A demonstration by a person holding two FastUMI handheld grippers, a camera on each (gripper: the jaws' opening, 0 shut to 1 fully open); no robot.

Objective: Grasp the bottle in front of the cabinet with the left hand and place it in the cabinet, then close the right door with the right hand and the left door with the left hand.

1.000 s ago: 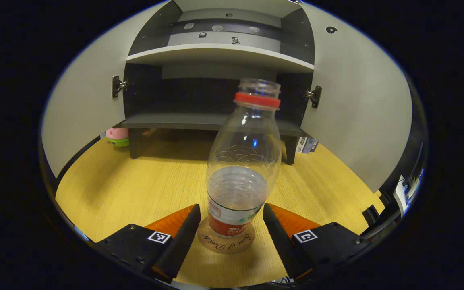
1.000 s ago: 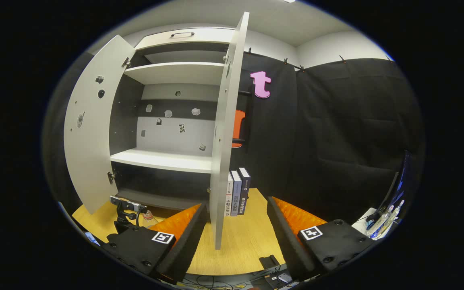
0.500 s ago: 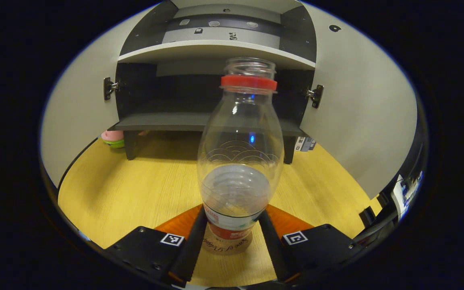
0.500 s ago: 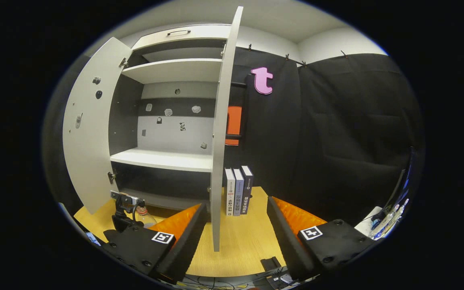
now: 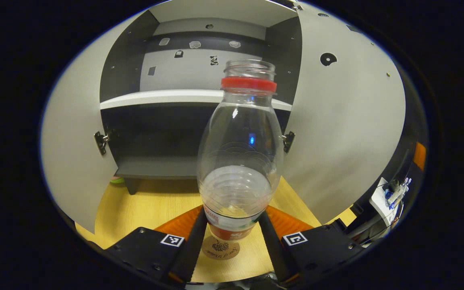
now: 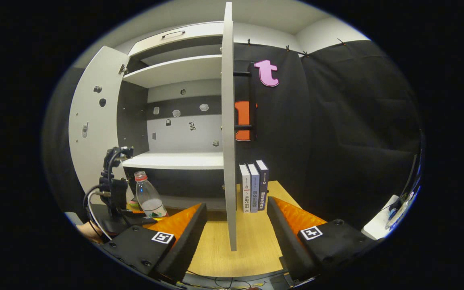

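In the left gripper view, the left door (image 5: pixel 75 133) of the cabinet (image 5: pixel 199 100) is seen wide open. The clear bottle (image 5: pixel 238 161) is held upright above the yellow table (image 5: pixel 151 205), in front of the dark bottom shelf (image 5: pixel 159 169). The left gripper (image 5: pixel 232 237) is clamped on the bottle's low part, with both fingers pressed against its white and red label. The label's writing is too small to be read. A round coaster (image 5: pixel 220 247) with a dark print is seen on the table under the bottle; its words cannot be made out. The right door (image 5: pixel 344 133) is open too.

In the right gripper view, the bottle (image 6: pixel 149 199) is seen at the left, held off the table. The right door's edge (image 6: pixel 228 133) is seen straight ahead. Three books (image 6: pixel 254 187) are stood up beside it; their spine writing cannot be read. The right gripper (image 6: pixel 236 229) is held with its fingers apart, and nothing is pressed between them.
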